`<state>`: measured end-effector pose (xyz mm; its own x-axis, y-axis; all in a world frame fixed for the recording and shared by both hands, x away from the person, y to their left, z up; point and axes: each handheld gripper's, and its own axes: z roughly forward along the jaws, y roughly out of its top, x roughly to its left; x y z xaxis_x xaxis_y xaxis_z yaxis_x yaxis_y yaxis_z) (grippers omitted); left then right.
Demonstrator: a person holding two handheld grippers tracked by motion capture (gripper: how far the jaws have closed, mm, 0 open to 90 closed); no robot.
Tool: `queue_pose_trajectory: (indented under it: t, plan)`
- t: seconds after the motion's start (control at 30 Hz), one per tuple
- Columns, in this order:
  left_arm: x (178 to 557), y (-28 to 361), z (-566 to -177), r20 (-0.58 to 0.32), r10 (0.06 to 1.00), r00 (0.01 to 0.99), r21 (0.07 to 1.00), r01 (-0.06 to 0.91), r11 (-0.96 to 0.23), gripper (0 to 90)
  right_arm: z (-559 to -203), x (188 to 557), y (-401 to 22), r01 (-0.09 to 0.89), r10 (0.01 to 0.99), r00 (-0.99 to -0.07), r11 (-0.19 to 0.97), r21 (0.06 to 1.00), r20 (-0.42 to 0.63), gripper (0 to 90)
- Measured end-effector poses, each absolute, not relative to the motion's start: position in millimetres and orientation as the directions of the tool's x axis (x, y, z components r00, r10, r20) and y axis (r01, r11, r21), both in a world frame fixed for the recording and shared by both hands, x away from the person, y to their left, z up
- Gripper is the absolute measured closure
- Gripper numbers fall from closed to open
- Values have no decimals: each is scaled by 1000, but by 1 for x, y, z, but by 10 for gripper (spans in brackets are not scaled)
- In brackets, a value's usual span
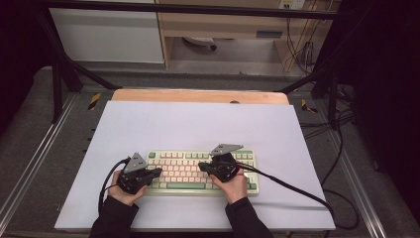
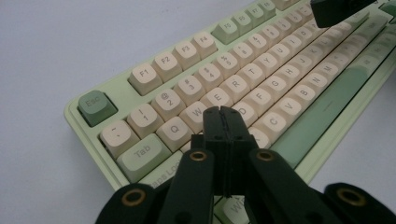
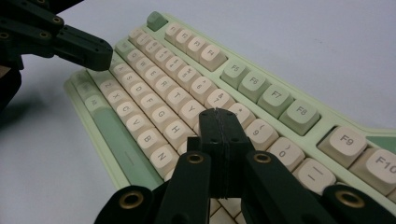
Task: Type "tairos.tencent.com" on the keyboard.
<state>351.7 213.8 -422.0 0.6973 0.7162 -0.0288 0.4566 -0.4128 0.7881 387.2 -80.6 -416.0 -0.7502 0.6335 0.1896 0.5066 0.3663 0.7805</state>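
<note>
A pale green keyboard (image 1: 198, 171) with cream keys lies on the near part of a white mat. My left gripper (image 1: 157, 172) is over its left end, pointing right, jaws pressed together with nothing between them. In the left gripper view the shut tips (image 2: 222, 112) hover just above the letter keys near W and E of the keyboard (image 2: 154, 70). My right gripper (image 1: 202, 167) is over the middle, pointing left, also shut and empty. In the right gripper view its tips (image 3: 218, 114) sit above the keys near 7 and 8 of the keyboard (image 3: 261, 88), with the left gripper (image 3: 84, 46) farther off.
The white mat (image 1: 198, 124) covers a wooden tabletop (image 1: 198, 95). Black cables (image 1: 297, 191) trail from both grippers, the right one running off the mat's near right corner. Black frame struts (image 1: 59, 74) stand at the back corners.
</note>
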Motion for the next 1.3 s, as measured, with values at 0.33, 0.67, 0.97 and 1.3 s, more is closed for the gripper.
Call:
queue_pose_trajectory:
  t: [0.33, 0.67, 0.97, 1.3]
  plan:
    - [352, 214, -422, -30, 716, 697, 789, 457, -412, 900, -425, 395, -76, 522, 655, -733, 367, 770, 185, 900]
    - [352, 214, -422, -29, 716, 698, 788, 456, -413, 900, -429, 396, -74, 525, 654, -735, 385, 760, 176, 900]
    - [352, 214, -422, -28, 715, 699, 788, 456, -415, 900, -432, 396, -73, 519, 649, -741, 395, 758, 169, 900]
    - [352, 214, -422, -29, 715, 699, 789, 455, -413, 900, -427, 393, -75, 508, 644, -748, 400, 763, 160, 900]
